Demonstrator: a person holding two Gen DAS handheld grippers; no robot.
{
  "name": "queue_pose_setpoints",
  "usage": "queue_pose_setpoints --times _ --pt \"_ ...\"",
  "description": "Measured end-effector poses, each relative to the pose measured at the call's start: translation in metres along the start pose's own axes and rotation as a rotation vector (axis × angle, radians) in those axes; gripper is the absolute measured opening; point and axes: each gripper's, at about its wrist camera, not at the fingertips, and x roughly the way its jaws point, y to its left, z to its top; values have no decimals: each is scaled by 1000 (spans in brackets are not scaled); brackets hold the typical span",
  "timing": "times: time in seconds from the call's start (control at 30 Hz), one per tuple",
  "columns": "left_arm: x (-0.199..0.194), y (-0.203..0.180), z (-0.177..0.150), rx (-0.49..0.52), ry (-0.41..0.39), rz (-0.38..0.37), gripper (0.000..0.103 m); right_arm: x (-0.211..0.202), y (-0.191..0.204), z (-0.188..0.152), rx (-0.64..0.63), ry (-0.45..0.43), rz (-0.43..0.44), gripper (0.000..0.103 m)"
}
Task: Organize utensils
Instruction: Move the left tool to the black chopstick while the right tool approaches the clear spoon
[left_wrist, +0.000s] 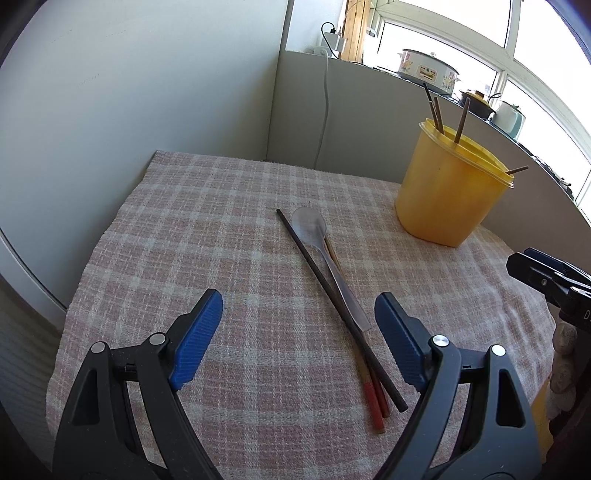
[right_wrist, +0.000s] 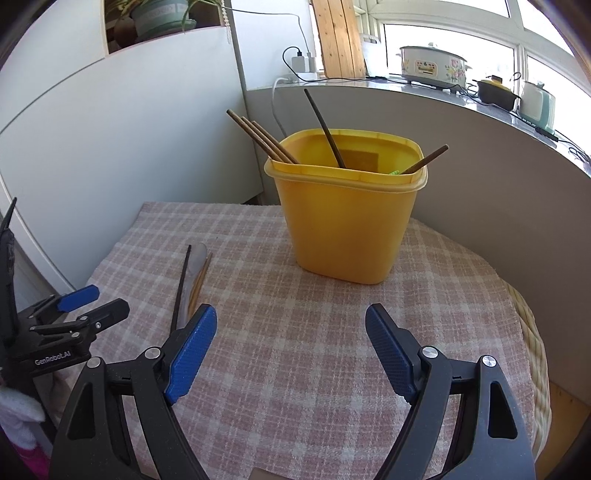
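A yellow plastic tub (left_wrist: 448, 184) stands at the back right of the checked cloth, with several chopsticks leaning in it; in the right wrist view the tub (right_wrist: 343, 221) is straight ahead. On the cloth lie a black chopstick (left_wrist: 332, 299), a clear plastic spoon (left_wrist: 325, 254) and two red-tipped wooden chopsticks (left_wrist: 373, 398), bunched together. They also show left of the right gripper, the black chopstick (right_wrist: 181, 288) foremost. My left gripper (left_wrist: 299, 310) is open and empty just above them. My right gripper (right_wrist: 291, 325) is open and empty in front of the tub.
The checked cloth (left_wrist: 184, 229) covers a small round table with a wicker rim (right_wrist: 535, 350). White walls close the left and back. A grey counter (right_wrist: 517, 110) behind holds a cooker and pots. The right gripper's body (left_wrist: 554, 284) shows at the right edge.
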Motion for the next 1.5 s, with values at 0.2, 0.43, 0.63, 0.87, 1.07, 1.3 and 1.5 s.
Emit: queue_pose_setpoints --times 0.2,0.43,0.63,0.87,1.07,1.3,1.5 --pt "13 12 -12 -1 70 29 87 10 4 -5 -19 -9 28 83" --pt "29 13 -9 -17 129 -16 59 27 12 -11 -42 51 34 83" --pt "47 11 15 -25 162 -70 45 39 17 -10 -43 106 89 83" --pt "82 7 37 -40 239 -95 43 47 15 -4 20 137 156 82" --pt "106 -4 43 -12 289 -75 43 46 10 -4 28 155 174 75" --pt "123 -17 48 41 298 -12 40 41 5 -2 27 148 178 74" --pt "135 -32 59 75 293 5 28 42 3 -3 21 155 182 74"
